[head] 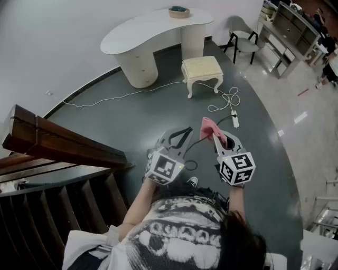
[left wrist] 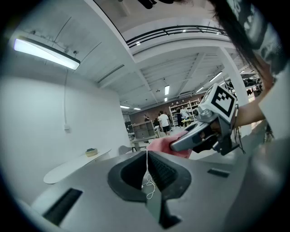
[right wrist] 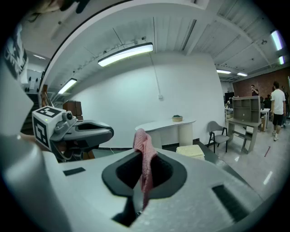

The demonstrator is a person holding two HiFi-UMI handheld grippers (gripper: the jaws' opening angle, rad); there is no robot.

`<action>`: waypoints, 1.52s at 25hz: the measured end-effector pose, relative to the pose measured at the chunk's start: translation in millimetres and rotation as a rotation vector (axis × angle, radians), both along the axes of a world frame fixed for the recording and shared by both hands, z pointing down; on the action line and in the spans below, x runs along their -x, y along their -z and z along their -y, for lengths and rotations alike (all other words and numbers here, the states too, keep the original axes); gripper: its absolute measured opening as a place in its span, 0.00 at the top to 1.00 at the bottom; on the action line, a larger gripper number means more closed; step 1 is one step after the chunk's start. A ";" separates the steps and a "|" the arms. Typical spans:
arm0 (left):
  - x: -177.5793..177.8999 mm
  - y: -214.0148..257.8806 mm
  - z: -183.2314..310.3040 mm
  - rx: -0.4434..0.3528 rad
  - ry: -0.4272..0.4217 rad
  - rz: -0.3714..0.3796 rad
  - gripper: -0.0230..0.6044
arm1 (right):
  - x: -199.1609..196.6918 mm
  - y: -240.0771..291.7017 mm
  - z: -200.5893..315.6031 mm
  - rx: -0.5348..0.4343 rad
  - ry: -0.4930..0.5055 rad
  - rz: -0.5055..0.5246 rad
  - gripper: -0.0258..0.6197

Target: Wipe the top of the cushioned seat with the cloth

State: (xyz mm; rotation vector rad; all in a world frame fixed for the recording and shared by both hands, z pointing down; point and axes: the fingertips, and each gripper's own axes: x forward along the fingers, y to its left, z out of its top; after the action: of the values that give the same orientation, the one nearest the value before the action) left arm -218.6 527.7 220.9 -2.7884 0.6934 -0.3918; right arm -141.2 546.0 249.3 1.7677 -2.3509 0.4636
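The cushioned seat [head: 202,67] is a cream stool with white legs on the grey floor, well ahead of me; in the right gripper view the seat [right wrist: 190,151] lies just past the jaws. My right gripper [head: 215,135] is shut on a pink cloth [head: 209,126], which sticks up from the closed jaws and hangs down between them [right wrist: 144,156]. Beside it, my left gripper [head: 188,129] is shut and holds nothing. In the left gripper view, the right gripper [left wrist: 175,145] and the cloth [left wrist: 158,145] show just beyond the left jaws. Both grippers are held at waist height, far from the seat.
A white curved desk [head: 153,31] with a bowl [head: 179,11] stands behind the stool. A white cable [head: 224,100] and a power strip [head: 234,118] lie on the floor between me and the stool. There is a wooden stair rail [head: 58,142] at my left and a chair [head: 244,41] and shelves [head: 293,26] far right.
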 end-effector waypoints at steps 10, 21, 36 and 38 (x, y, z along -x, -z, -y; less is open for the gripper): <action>-7.5 0.7 -10.0 -0.006 -0.002 0.013 0.95 | -10.8 -1.5 -8.7 -0.009 -0.021 0.019 0.94; -5.9 -4.7 18.3 -0.007 0.017 0.043 0.95 | -16.9 -15.1 15.2 0.013 -0.034 0.048 0.94; -37.7 -18.8 192.0 0.019 -0.034 0.055 0.95 | -62.5 -41.1 171.4 0.091 -0.127 0.047 0.94; -40.1 -17.4 223.4 0.021 -0.045 0.057 0.95 | -65.2 -41.6 200.3 0.102 -0.139 0.047 0.94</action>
State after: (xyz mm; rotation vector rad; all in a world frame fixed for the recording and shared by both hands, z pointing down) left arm -178.5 304.2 238.3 -2.7952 0.6161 -0.4710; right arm -76.0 345.7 290.9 1.8998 -2.2006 0.6398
